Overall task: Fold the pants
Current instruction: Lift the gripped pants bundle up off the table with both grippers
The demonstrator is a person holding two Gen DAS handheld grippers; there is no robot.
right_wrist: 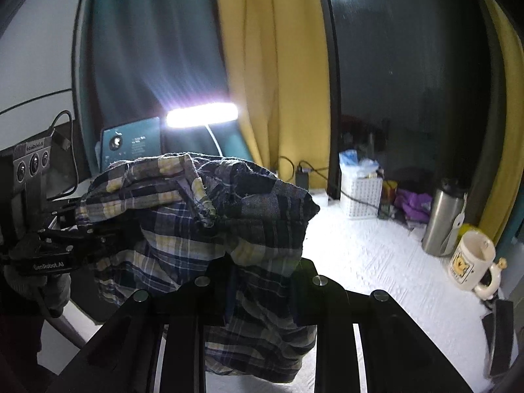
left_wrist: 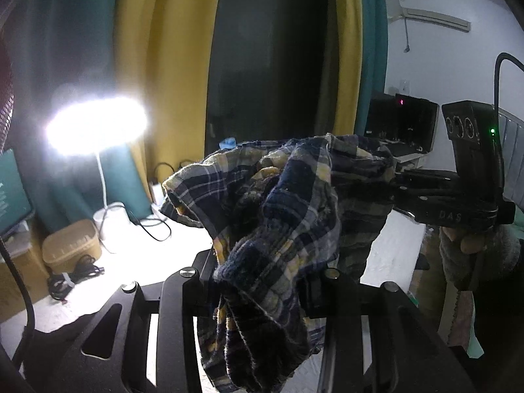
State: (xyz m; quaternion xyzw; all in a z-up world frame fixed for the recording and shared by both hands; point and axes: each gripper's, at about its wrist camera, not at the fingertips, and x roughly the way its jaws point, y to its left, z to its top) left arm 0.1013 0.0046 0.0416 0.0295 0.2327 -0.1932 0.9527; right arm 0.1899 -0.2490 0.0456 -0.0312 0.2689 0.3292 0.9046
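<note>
Left wrist view: a lit desk lamp [left_wrist: 96, 126] is seen at left; the plaid pants [left_wrist: 275, 216] are pinched by the left gripper [left_wrist: 262, 281] and held bunched above the white table [left_wrist: 396, 255]. At right, the right gripper [left_wrist: 389, 186] is clamped on the same pants, gripped by a gloved hand [left_wrist: 475, 245].

A home room: yellow-and-teal curtains [right_wrist: 262, 65], wall air conditioner [left_wrist: 432, 18], desk lamp [left_wrist: 96, 126], mug [right_wrist: 471, 260]
</note>
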